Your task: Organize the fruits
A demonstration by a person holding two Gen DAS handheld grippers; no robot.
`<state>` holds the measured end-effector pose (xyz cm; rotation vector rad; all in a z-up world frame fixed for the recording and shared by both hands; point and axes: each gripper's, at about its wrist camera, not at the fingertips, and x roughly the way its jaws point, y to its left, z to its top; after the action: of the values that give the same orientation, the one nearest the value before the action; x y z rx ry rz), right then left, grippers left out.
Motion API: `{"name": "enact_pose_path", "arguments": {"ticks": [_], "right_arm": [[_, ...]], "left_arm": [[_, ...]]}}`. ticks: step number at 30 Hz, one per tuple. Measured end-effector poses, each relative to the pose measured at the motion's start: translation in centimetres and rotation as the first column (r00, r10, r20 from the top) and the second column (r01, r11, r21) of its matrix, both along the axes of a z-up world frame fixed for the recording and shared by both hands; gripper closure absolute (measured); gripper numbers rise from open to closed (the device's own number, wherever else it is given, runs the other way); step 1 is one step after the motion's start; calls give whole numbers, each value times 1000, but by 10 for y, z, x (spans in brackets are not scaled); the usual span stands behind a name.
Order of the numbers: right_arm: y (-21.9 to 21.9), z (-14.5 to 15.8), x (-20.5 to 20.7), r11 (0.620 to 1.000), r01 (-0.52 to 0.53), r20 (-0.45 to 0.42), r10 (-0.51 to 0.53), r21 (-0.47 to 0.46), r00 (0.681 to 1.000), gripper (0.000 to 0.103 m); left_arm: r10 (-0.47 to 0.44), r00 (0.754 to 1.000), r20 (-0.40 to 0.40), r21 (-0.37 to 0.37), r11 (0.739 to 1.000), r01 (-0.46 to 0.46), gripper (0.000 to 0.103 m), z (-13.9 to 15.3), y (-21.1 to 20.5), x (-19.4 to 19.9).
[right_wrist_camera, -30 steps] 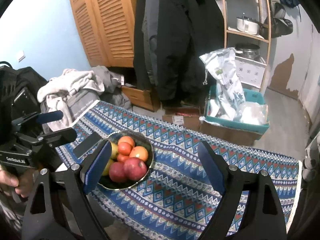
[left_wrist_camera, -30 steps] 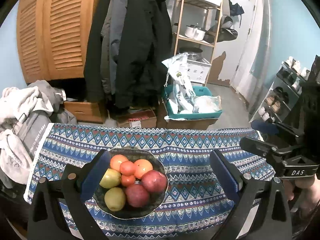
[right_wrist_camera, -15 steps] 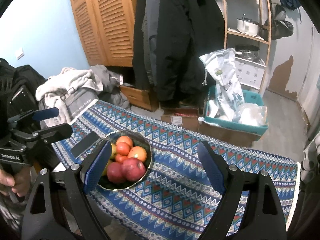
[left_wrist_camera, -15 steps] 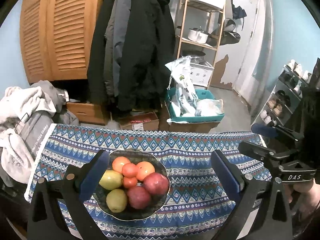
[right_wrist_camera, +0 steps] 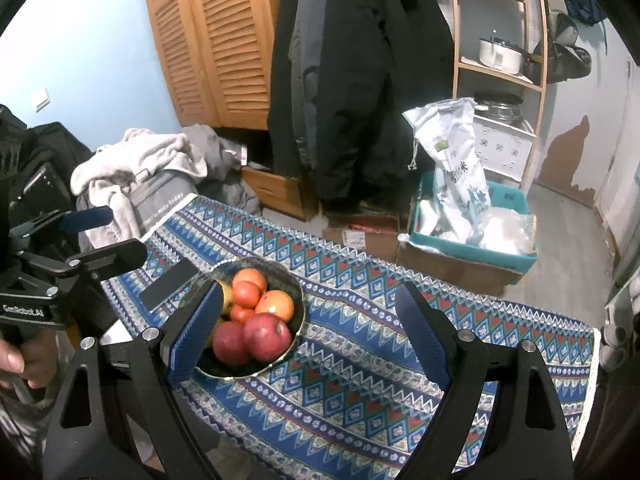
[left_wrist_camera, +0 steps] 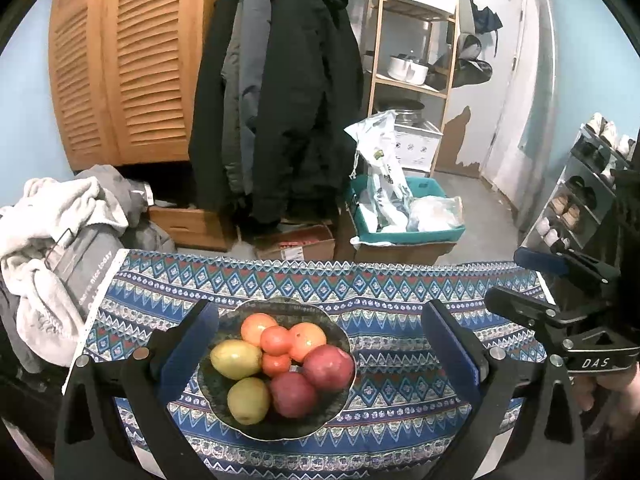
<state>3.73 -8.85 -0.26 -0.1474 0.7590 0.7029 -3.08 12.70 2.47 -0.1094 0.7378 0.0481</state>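
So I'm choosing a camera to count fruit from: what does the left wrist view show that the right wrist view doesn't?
Only the left wrist view shows both yellow-green fruits fully, plus the shoe rack. Only the right wrist view shows the dark flat object beside the bowl. Both show the bowl, the red apples and oranges, the patterned cloth and open fingers.

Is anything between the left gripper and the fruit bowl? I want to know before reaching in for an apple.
Nothing visible. The left gripper hangs open in front of the bowl, and only bare patterned cloth lies around it. The red apples sit on top at the near side, uncovered.
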Motion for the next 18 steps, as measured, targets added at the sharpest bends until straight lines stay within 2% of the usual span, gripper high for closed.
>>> {"name": "enact_pose_path", "arguments": {"ticks": [18], "right_arm": [[-2,0,-1,1000,3,2,-3,0,1000,16]], "left_arm": [[25,999,-31,19,1000,-25,1,-5,-3,2]]}}
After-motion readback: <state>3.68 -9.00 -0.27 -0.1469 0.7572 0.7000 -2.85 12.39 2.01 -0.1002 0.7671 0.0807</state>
